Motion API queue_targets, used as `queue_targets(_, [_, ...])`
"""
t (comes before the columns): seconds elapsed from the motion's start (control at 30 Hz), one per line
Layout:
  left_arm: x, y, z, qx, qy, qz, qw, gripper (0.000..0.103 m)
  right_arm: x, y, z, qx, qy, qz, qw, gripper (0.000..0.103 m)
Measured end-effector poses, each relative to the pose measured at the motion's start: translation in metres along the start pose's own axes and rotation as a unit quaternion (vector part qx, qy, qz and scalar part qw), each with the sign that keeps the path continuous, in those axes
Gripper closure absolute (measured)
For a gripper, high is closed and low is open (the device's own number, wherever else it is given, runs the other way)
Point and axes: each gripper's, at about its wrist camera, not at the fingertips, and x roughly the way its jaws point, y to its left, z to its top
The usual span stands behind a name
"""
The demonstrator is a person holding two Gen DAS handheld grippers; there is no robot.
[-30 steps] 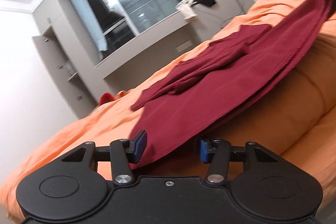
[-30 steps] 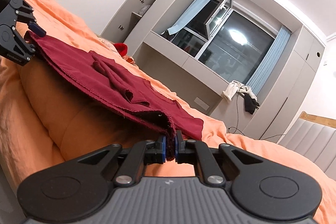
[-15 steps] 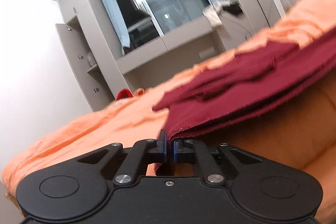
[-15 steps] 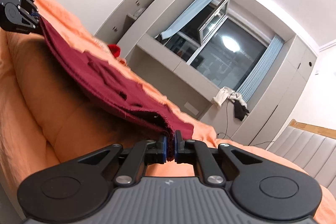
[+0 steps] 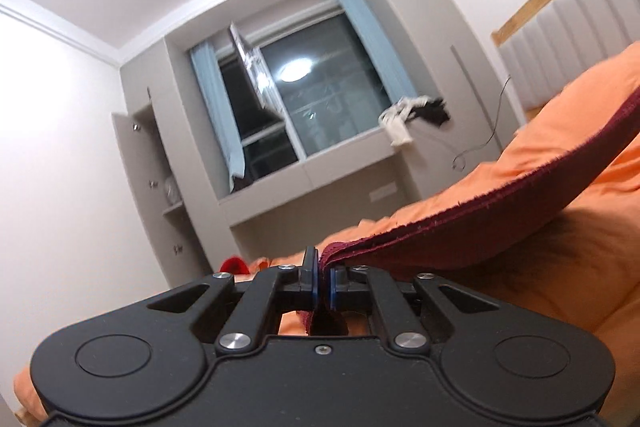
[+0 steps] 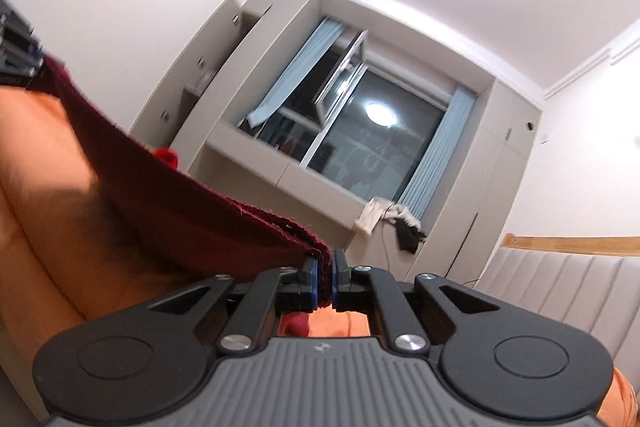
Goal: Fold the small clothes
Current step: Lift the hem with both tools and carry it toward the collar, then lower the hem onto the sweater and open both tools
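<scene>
- The dark red garment [image 5: 460, 227] hangs stretched between your two grippers above the orange bed [image 5: 560, 267]; its raw edge runs in a sagging line from one pinch to the other; only the edge and the underside show, so you cannot tell how many layers are already folded
- As a judgement, you are early to midway in a fold: both corners are gripped and raised; the cloth is not yet laid over itself or set down flat; carrying the edge across and smoothing it are left to do
- Your left gripper [image 5: 322, 285] has its jaws nearly together, pinching a corner of the garment; a tuft of cloth hangs below the pads; the tool tilts upward, so its view takes in the window [image 5: 320, 87] and ceiling more than the bed
- Your right gripper [image 6: 326, 285] likewise has its jaws narrow and clamped on the opposite corner; it also points up and toward the far wall; the left gripper shows at the far left edge of this view
- A small red item [image 6: 166, 155] lies on the far part of the bed; cloths hang off the sill [image 5: 412, 117] by the curtain
</scene>
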Motion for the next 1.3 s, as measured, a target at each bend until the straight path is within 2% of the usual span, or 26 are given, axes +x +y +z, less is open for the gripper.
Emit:
queue_targets(0.1, [-0.032,0.01,0.02,-0.004,-0.019,-0.012,0.9997,0.098,-0.023,-0.012,0.015,0.011,-0.02,-0.009,1.0,0.097])
queue_targets(0.17, [-0.046,0.014,0.031,-0.009,-0.029,-0.022,0.9993,0.098,-0.023,-0.02,0.02,0.024,-0.021,-0.009,0.999,0.097])
queue_targets(0.27, [-0.048,0.017,0.044,-0.023,-0.029,-0.035,0.9987,0.098,-0.008,-0.032,0.021,0.053,-0.022,-0.004,0.998,0.097])
queue_targets(0.37, [-0.031,0.015,0.053,-0.012,-0.036,-0.024,0.999,0.097,0.019,-0.041,0.022,0.06,-0.027,-0.008,0.998,0.097])
queue_targets(0.5, [0.013,0.012,0.067,-0.008,-0.031,-0.021,0.9993,0.097,0.071,-0.048,0.02,0.054,-0.024,-0.013,0.998,0.097])
queue_targets(0.63, [0.075,0.01,0.079,-0.001,-0.024,-0.011,0.9996,0.096,0.137,-0.045,0.015,0.042,-0.011,-0.021,0.999,0.097])
queue_targets(0.8, [0.157,0.004,0.08,-0.01,0.006,-0.005,0.9999,0.095,0.213,-0.031,-0.002,0.032,0.021,-0.023,0.999,0.097])
queue_targets(1.07, [0.282,-0.005,0.051,-0.05,0.086,0.003,0.995,0.095,0.31,0.008,-0.04,-0.004,0.088,0.011,0.996,0.097])
queue_targets(1.3, [0.353,-0.008,0.004,-0.07,0.154,-0.004,0.9855,0.094,0.352,0.044,-0.076,-0.037,0.139,0.042,0.989,0.096])
